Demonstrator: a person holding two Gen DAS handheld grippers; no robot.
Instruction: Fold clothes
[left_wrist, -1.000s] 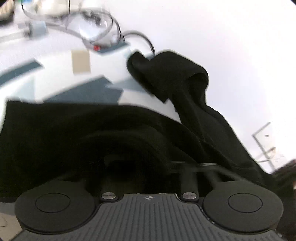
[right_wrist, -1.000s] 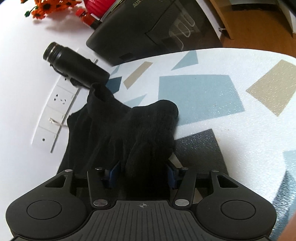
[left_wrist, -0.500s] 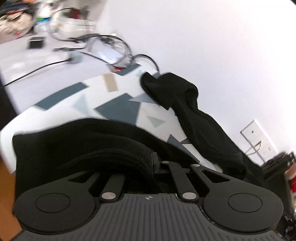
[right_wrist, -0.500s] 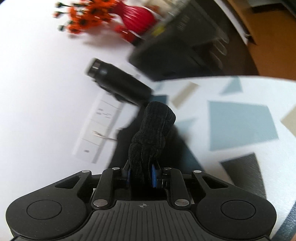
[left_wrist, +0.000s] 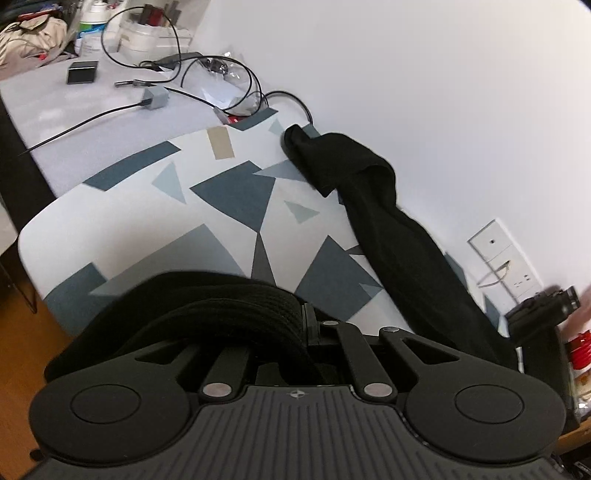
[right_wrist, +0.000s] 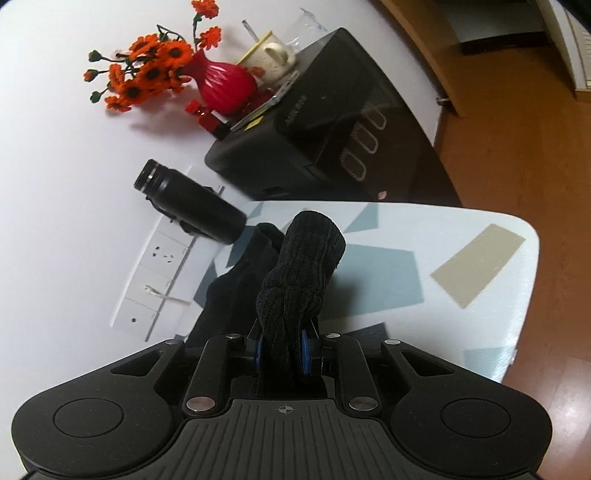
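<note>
A black knit garment (left_wrist: 391, 236) stretches along the wall side of the patterned ironing board (left_wrist: 147, 221). Its ribbed hem (left_wrist: 236, 314) bunches over my left gripper (left_wrist: 295, 332), which is shut on it; the fingertips are mostly hidden by cloth. In the right wrist view, my right gripper (right_wrist: 282, 350) is shut on a ribbed end of the garment (right_wrist: 303, 266), which sticks up between the blue pads (right_wrist: 306, 350) above the board (right_wrist: 461, 332). More black cloth (right_wrist: 236, 295) hangs behind it toward the wall.
Cables (left_wrist: 207, 81) and small boxes litter the grey desk (left_wrist: 92, 103) beyond the board's far end. A black bottle (right_wrist: 192, 203), a black appliance (right_wrist: 314, 147) and a red vase with orange flowers (right_wrist: 221, 85) stand past the other end. Wall sockets (right_wrist: 155, 277) are close by.
Both grippers have risen and pulled apart, lifting the garment's ends off the board. The cloth in the right gripper has narrowed to one upright ribbed roll. More of the patterned board shows.
</note>
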